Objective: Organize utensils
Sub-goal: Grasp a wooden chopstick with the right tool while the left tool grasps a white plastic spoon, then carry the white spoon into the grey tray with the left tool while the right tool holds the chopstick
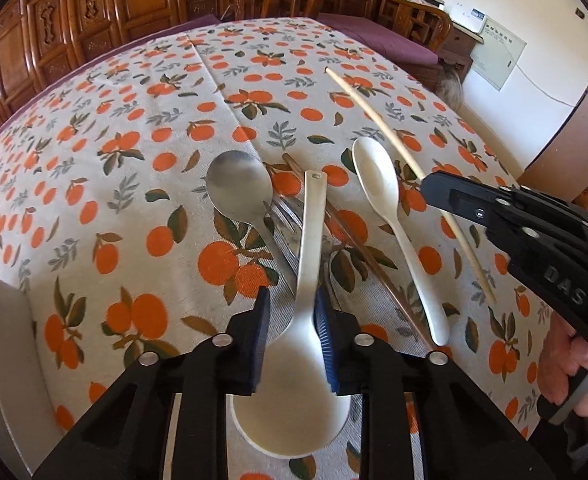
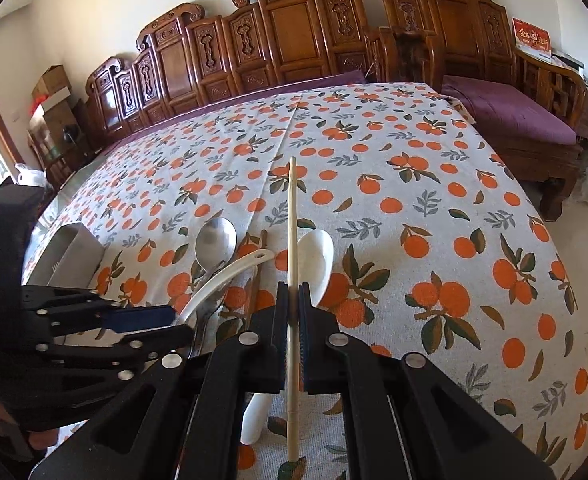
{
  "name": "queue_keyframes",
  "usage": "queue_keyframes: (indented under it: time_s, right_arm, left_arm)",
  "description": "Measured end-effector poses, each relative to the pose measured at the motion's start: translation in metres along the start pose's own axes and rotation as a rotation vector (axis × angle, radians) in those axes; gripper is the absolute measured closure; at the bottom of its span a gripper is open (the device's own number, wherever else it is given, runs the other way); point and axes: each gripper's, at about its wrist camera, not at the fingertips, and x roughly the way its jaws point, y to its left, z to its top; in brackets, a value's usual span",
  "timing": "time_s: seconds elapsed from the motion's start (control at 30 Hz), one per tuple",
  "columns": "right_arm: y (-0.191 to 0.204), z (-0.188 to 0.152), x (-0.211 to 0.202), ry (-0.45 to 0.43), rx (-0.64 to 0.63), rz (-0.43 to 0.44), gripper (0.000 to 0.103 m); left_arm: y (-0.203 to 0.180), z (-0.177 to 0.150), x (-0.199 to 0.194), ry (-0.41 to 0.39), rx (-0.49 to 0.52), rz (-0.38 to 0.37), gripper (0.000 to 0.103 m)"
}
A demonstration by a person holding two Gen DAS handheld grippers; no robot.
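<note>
A white soup spoon [image 1: 308,248] lies on the orange-patterned tablecloth [image 1: 134,128], handle pointing away, resting across a metal fork [image 1: 284,216] and beside a metal spoon [image 1: 240,188]. My left gripper [image 1: 292,298] is shut on the soup spoon where handle meets bowl, and it shows at the left of the right wrist view [image 2: 182,322]. My right gripper [image 2: 293,292] is shut on a pale wooden chopstick [image 2: 292,220] and holds it above the cloth; from the left it appears at the right edge [image 1: 430,188]. A second white spoon [image 1: 378,176] and a dark chopstick [image 1: 358,244] lie between the two grippers.
A grey utensil organizer [image 2: 70,252] stands at the table's left edge, and a white fork shows inside it in the left wrist view. Carved wooden benches [image 2: 294,40] with purple cushions line the far side. A hand [image 1: 574,368] holds the right gripper.
</note>
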Motion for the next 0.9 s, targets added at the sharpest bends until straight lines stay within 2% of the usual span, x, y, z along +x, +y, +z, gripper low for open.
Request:
queue_keyframes:
  time_s: [0.1,0.43,0.9]
  right_arm:
    - [0.002,-0.001,0.001,0.003,-0.006,0.001,0.097]
    - [0.014,-0.002,0.003,0.009,-0.037,-0.010,0.097]
    - [0.047,-0.006,-0.013,-0.011,-0.082,-0.011,0.097]
  left_arm:
    - [0.002,0.001,-0.001,-0.007,-0.027,-0.023,0.094]
    - [0.005,-0.013,-0.031,-0.047,0.001,-0.002,0.100]
    - [0.036,-0.040,-0.093,-0.106,-0.043,0.033,0.100]
